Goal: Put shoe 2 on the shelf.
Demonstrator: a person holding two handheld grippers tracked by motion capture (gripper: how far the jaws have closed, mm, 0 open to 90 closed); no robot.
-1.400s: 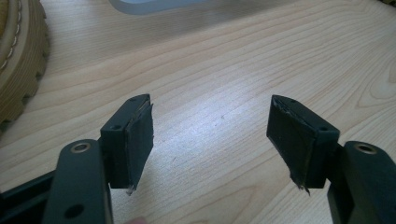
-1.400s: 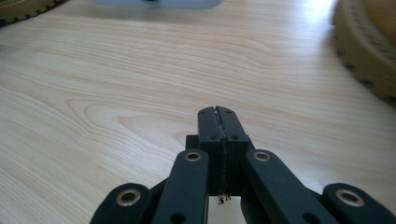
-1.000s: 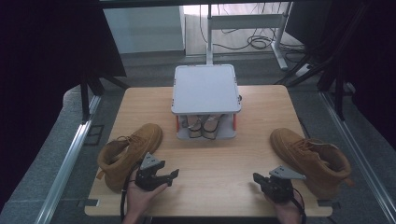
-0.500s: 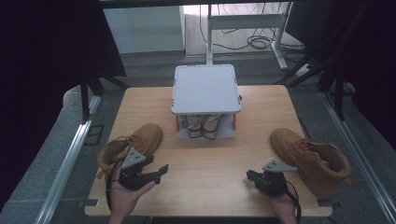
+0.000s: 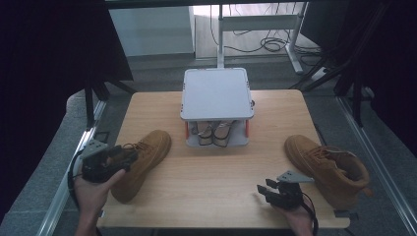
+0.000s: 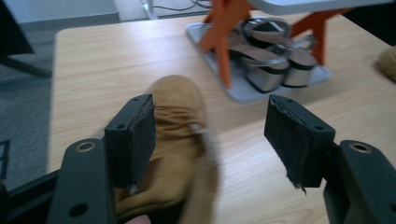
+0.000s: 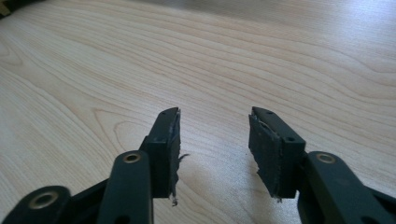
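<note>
A: The table (image 5: 206, 182) carries a shoe rack (image 5: 216, 93); the left boot (image 5: 142, 162) lies at its left edge, supple suede, likely heavy; grip the ankle collar.

B: The left gripper (image 6: 210, 135) has swung over it, jaws wide apart; the right gripper (image 7: 212, 144) hangs parted over bare wood, drawn back.

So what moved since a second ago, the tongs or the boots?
The left tongs slid out to the left and now sit over the left tan boot, open with nothing in them. The right tongs eased back toward the near edge of the table, open too. The left boot, the right tan boot, the grey shoe rack and the silver sandals under it look unmoved.
</note>
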